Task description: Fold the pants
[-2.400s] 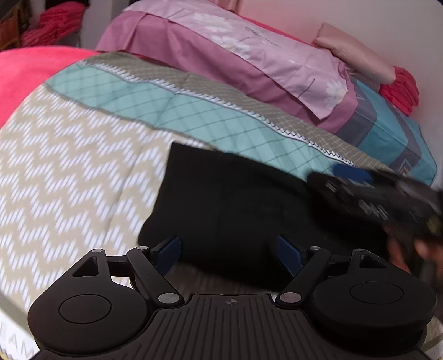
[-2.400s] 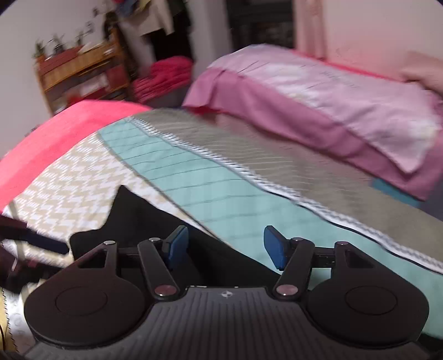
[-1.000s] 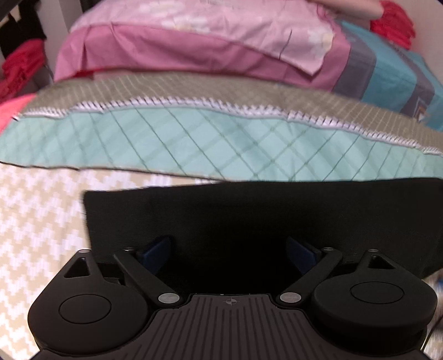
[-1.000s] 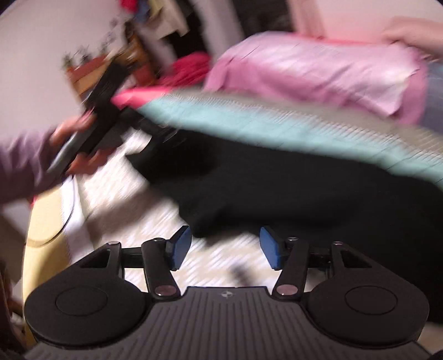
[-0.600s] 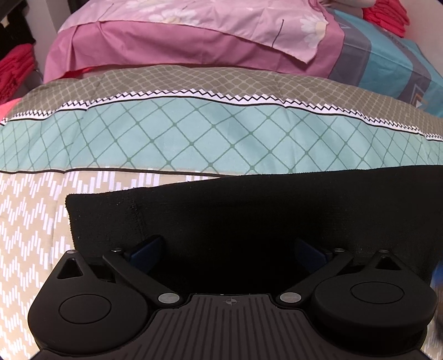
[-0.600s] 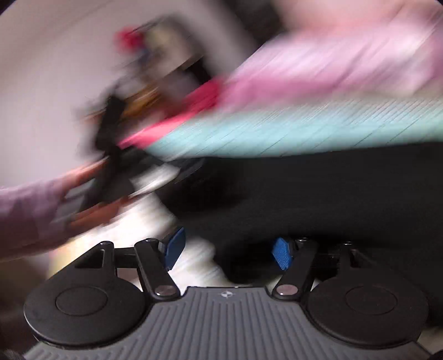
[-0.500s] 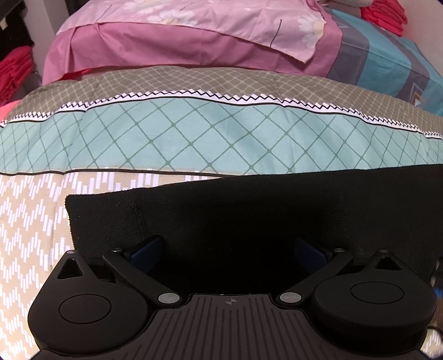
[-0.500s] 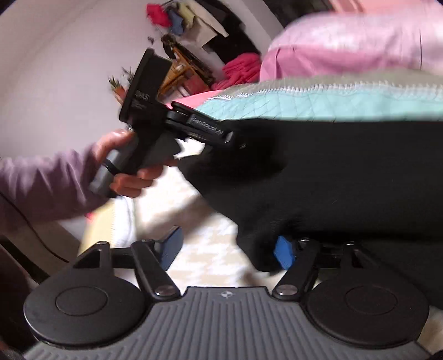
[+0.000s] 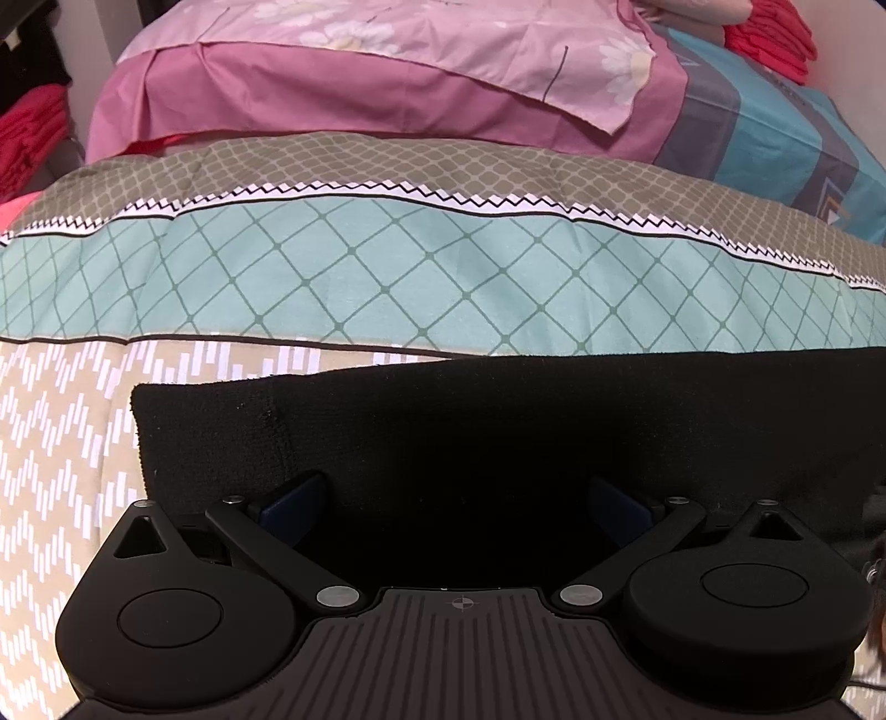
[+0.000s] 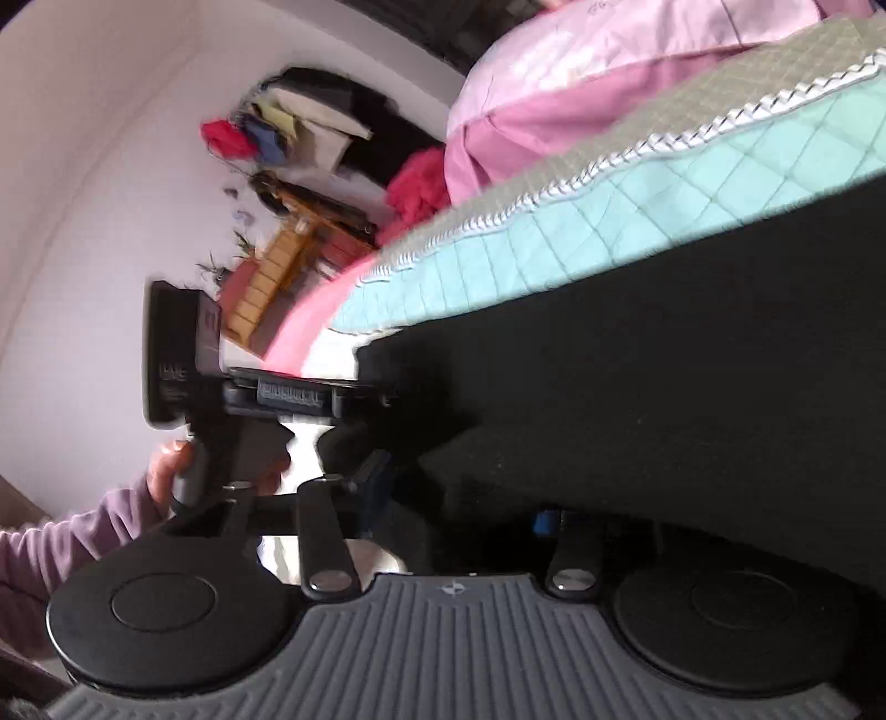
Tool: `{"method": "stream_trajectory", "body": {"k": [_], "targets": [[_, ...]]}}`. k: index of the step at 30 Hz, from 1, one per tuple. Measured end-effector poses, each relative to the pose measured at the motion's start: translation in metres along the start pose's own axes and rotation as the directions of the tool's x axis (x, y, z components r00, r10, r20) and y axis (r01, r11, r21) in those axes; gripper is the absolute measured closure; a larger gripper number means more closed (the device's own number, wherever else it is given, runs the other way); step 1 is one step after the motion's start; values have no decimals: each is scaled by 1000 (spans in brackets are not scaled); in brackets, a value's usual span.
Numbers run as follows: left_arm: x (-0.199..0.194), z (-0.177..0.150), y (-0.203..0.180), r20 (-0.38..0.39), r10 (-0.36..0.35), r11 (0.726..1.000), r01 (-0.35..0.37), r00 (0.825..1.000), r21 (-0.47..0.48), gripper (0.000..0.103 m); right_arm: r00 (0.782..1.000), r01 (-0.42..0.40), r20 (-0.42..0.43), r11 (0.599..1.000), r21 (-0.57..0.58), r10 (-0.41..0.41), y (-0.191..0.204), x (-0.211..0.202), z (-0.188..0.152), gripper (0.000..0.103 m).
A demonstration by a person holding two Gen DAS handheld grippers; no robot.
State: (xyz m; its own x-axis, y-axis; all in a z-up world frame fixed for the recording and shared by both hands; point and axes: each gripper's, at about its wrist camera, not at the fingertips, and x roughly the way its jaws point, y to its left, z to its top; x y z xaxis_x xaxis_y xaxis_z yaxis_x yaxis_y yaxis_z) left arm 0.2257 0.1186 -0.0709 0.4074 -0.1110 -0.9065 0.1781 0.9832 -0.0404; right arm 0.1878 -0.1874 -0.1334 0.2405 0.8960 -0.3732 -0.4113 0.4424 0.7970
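Black pants (image 9: 498, 432) lie flat across the patterned bedspread (image 9: 387, 277), their left end a straight edge. My left gripper (image 9: 451, 498) points down over the near part of the pants and is open wide, its blue pads (image 9: 288, 498) resting apart on the cloth. In the right wrist view the picture is rolled and the pants (image 10: 664, 360) fill the right side. My right gripper (image 10: 459, 498) is at their near edge. Its jaws are closing, with a thick fold of black cloth between them. A hand (image 10: 177, 471) in a purple sleeve holds the left gripper's handle.
A pink floral pillow (image 9: 443, 55) and a blue-and-grey striped one (image 9: 775, 127) lie at the head of the bed. Red clothes (image 9: 769, 33) are stacked at the far right and more at the far left (image 9: 27, 138). A wooden shelf (image 10: 288, 260) stands by the wall.
The right gripper rolled, sank and came in to the pants' near edge, and black cloth now sits between its fingers. The left gripper and the pants under it stayed put.
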Motion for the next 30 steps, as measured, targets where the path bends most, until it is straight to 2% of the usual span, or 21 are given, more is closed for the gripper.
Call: {"method": "stream_trajectory", "body": {"k": [2, 4, 5, 7, 10, 13, 14, 15, 16, 17, 18, 19, 20, 22, 23, 24, 25, 26, 28, 29, 30], "targets": [[0, 0, -2, 2, 9, 1000, -9, 1000, 6, 0, 979, -52, -201, 984, -170, 17, 26, 11, -18, 37], [1, -1, -3, 5, 13, 1000, -13, 1000, 11, 0, 979, 35, -177, 940, -339, -101, 48, 0, -31, 38], [1, -1, -4, 5, 15, 1000, -15, 1000, 11, 0, 977, 81, -156, 935, -345, -142, 50, -12, -31, 38], [1, -1, -4, 6, 18, 1000, -18, 1000, 5, 0, 981, 143, -93, 957, -253, -171, 46, -45, -25, 37], [1, -1, -6, 7, 29, 1000, -29, 1000, 4, 0, 988, 140, 75, 985, -97, -133, 31, -112, -23, 26], [2, -1, -8, 7, 40, 999, -40, 999, 7, 0, 931, 274, 236, 960, 51, -278, 2, -166, -28, 26], [2, -2, -9, 8, 45, 999, -45, 999, 10, 0, 893, 347, 263, 931, 114, -365, -12, -182, -31, 38], [3, -2, -10, 10, 51, 999, -51, 999, 13, 0, 846, 411, 281, 890, 196, -453, -25, -203, -33, 68], [3, -3, -11, 14, 59, 998, -59, 998, 18, 0, 803, 443, 296, 850, 285, -518, -33, -226, -34, 74], [3, -4, -13, 20, 67, 997, -68, 998, 23, 0, 750, 458, 340, 816, 353, -568, -37, -253, -37, 61], [3, -5, -14, 26, 76, 997, -77, 997, 27, 0, 675, 481, 408, 786, 389, -615, -32, -279, -42, 47], [4, -6, -16, 32, 86, 996, -87, 996, 29, 0, 587, 517, 469, 751, 410, -660, -25, -301, -46, 44], [4, -7, -18, 38, 96, 995, -97, 995, 28, 0, 480, 567, 510, 696, 440, -714, -17, -320, -49, 44], [5, -9, -20, 52, 114, 993, -115, 992, 16, 0, 271, 671, 476, 519, 530, -837, -17, -349, -45, 41], [6, -10, -22, 61, 124, 992, -125, 990, 13, 0, 182, 720, 426, 415, 556, -886, -21, -351, -39, 41], [6, -11, -23, 69, 132, 991, -133, 989, 9, 0, 129, 761, 390, 343, 550, -912, -27, -351, -33, 41], [6, -12, -24, 77, 138, 990, -138, 988, 4, 0, 107, 792, 382, 311, 525, -918, -34, -349, -29, 41], [6, -13, -24, 82, 141, 990, -142, 987, -1, 0, 107, 810, 377, 301, 503, -920, -40, -340, -26, 43], [6, -12, -24, 85, 146, 989, -147, 986, -3, 0, 153, 831, 337, 306, 464, -929, -58, -328, -20, 58], [6, -12, -24, 83, 148, 989, -148, 986, -4, 0, 169, 850, 332, 308, 427, -928, -68, -331, -25, 86], [6, -11, -24, 80, 149, 989, -149, 986, -3, 0, 159, 874, 323, 285, 393, -933, -73, -324, -27, 93]]}}
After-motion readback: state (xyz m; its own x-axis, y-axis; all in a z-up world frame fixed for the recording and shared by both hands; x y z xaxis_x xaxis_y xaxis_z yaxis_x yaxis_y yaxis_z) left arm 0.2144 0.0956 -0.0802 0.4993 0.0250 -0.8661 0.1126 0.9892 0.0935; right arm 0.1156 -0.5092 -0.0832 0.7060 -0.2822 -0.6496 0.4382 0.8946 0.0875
